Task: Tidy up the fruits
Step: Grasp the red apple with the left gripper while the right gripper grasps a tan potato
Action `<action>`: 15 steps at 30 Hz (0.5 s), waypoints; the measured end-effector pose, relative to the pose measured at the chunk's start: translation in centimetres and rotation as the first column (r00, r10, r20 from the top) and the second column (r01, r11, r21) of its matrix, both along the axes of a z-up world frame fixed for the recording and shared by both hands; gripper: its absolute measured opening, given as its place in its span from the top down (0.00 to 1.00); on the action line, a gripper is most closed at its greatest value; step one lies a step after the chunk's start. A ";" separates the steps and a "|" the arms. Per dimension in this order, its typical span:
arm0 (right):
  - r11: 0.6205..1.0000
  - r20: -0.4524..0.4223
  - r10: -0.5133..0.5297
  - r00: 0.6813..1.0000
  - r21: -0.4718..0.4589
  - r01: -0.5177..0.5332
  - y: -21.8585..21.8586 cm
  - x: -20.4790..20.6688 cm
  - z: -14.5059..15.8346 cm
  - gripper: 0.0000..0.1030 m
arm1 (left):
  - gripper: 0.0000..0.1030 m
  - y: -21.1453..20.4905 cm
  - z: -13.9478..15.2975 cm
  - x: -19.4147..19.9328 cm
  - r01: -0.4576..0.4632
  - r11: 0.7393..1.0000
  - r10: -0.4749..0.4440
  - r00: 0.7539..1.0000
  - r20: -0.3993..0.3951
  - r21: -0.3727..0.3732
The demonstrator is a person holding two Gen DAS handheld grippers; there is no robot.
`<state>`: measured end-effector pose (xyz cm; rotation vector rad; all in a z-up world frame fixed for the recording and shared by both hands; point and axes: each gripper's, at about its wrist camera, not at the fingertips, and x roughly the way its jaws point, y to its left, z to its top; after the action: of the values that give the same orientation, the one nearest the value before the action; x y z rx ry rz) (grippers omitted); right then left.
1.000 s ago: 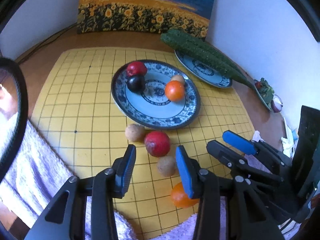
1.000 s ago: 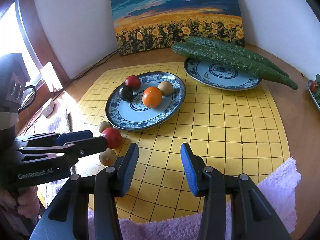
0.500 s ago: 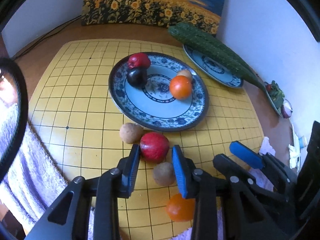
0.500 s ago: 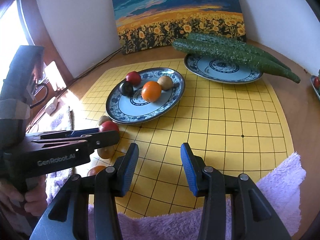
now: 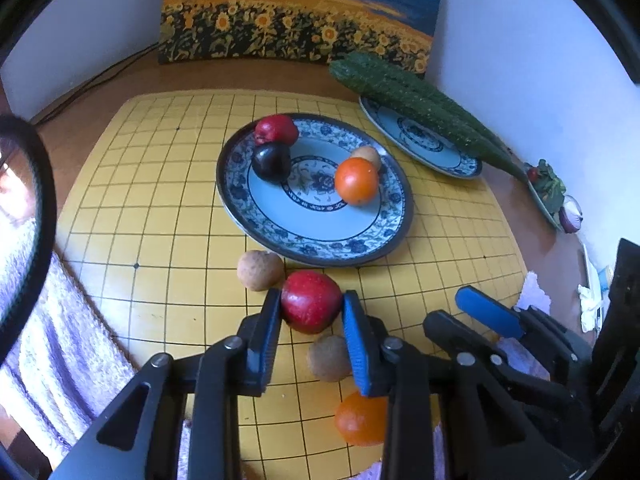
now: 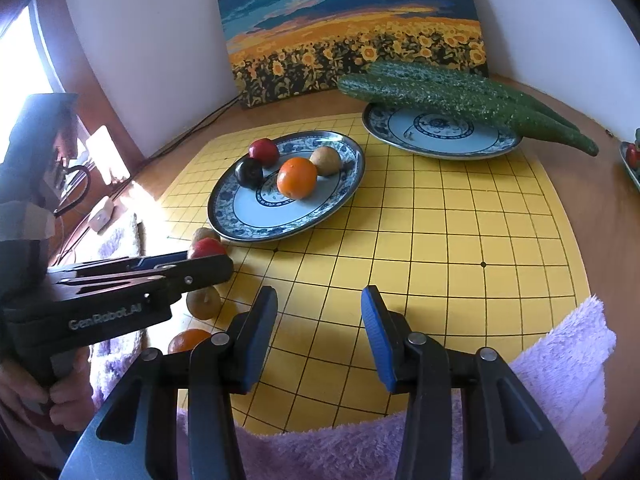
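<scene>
Fingers (image 5: 267,320) of the left gripper (image 5: 310,306) now bracket the red apple (image 5: 310,300) on both sides, pads touching or nearly touching its flanks; a second ago they stood wide apart and short of it, so the gripper has advanced and narrowed onto the fruit. Whether the squeeze is complete cannot be told, and the apple appears to rest on the yellow grid mat (image 5: 160,208), just outside the near rim of the fruit plate (image 5: 240,204). The grasp step is thus almost finished; lifting to the plate is judged to come next. Beside the apple lie a brown fruit (image 5: 260,270) toward the plate, a second one (image 5: 329,358) nearer the camera, and an orange (image 5: 360,420) nearest of all. The plate holds another apple, a dark plum, an orange and a brown fruit. The right gripper (image 6: 319,320) hovers over the mat with fingers wide apart, holding nothing, as before. Cucumbers (image 6: 460,96) lie across the far plate (image 6: 440,144).
</scene>
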<state>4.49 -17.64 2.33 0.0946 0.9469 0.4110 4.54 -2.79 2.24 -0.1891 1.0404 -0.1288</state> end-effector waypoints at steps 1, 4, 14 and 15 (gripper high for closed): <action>1.000 -0.001 0.000 1.000 -0.004 0.000 0.1 0.0 0.0 0.56 | 0.69 0.0 0.1 -0.1 0.000 1.000 0.000 1.000 0.004 0.002; 1.000 -0.002 0.003 1.000 -0.010 -0.003 0.4 -0.2 0.0 0.56 | 0.69 0.6 0.5 -0.5 0.002 1.000 -0.002 1.000 0.018 0.009; 1.000 -0.017 -0.014 1.000 -0.026 0.013 1.5 -0.3 0.2 0.56 | 0.69 3.0 1.2 -1.4 -0.017 0.999 0.015 0.998 0.057 0.032; 1.000 -0.019 -0.017 1.000 -0.020 0.016 1.6 -0.4 0.2 0.56 | 0.69 3.2 1.3 -1.5 -0.018 0.999 0.016 0.998 0.060 0.036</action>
<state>4.09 -15.99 2.57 0.0881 0.9681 0.3858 3.02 0.45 3.50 -0.1601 0.9803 -0.0994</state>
